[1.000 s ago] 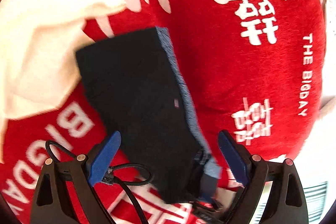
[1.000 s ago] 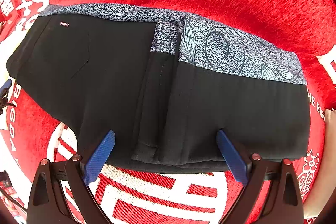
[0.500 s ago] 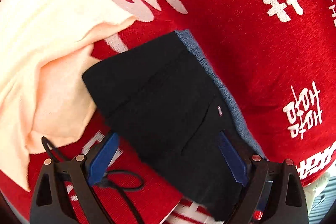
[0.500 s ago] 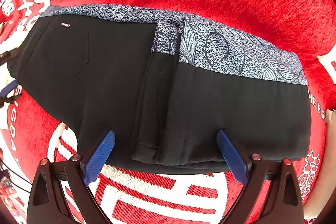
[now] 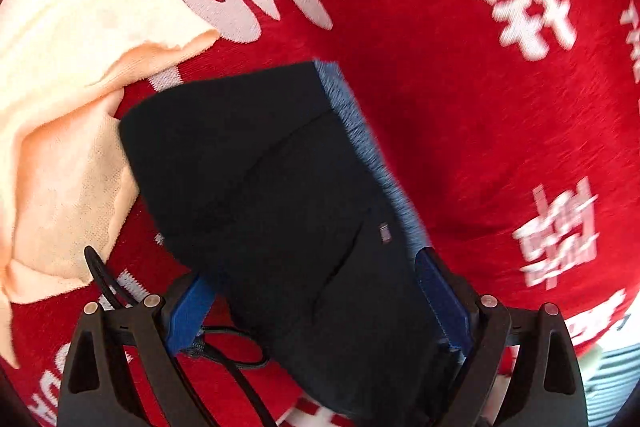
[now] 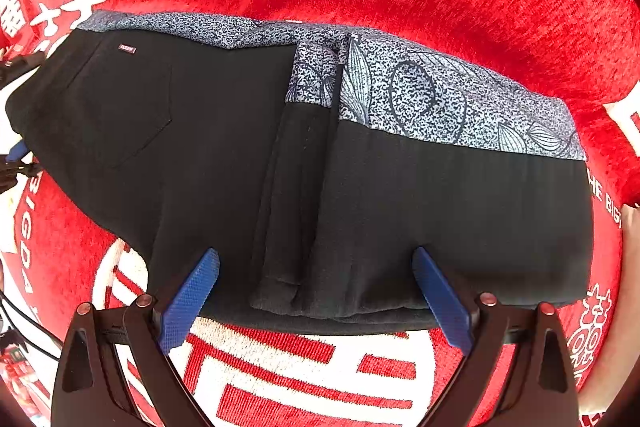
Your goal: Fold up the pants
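Black pants (image 6: 440, 195) with a blue-grey leaf-patterned waistband lie folded in a long bundle on the red blanket. My right gripper (image 6: 316, 291) is open at the bundle's near edge, with its blue fingertips resting over the folded layers. In the left wrist view, the end of the pants (image 5: 260, 167) with the back pocket and small label reaches toward me. My left gripper (image 5: 316, 303) is open and straddles that end, one blue finger on each side of the cloth.
A red plush blanket (image 5: 460, 87) with white characters covers the surface. A peach cloth (image 5: 68, 67) lies crumpled just left of the pants' end, touching it. A black cord (image 5: 224, 351) loops under the left gripper.
My left gripper has moved forward along the pants, so the pocket end now sits between its fingers. The right gripper and the fold have stayed put.
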{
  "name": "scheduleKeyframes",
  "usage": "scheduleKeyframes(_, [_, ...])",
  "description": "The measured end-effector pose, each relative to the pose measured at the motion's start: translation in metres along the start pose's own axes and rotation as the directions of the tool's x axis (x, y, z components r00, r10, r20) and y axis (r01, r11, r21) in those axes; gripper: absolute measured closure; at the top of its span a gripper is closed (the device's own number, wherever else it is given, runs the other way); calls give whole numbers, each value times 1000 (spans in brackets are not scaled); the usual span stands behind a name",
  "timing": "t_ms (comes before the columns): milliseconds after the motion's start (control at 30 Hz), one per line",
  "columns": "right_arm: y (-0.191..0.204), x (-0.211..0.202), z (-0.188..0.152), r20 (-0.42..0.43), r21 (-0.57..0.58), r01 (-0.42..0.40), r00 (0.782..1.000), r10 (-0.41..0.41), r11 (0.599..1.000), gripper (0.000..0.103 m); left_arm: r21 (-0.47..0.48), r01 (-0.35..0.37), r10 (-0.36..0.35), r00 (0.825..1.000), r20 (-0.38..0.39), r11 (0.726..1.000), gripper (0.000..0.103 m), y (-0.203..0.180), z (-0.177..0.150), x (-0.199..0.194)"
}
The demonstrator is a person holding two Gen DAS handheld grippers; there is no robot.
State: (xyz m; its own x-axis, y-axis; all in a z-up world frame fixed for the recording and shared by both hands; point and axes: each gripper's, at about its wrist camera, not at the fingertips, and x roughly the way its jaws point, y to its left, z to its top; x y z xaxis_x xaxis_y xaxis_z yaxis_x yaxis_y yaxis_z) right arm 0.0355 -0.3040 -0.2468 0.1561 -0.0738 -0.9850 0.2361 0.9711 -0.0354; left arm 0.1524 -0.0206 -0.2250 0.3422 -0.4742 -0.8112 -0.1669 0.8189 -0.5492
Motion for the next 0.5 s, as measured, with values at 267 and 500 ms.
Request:
scheduleKeyframes(267, [-11,-24,15,16,31,-58,998,57,998,5,137,-299,302,953,2,944,72,-18,-7,9])
scheduleKeyframes(500, [-10,-65,81,30,41,-281,960,280,959,4,451,-451,415,891,181,770,75,-71,-43,4])
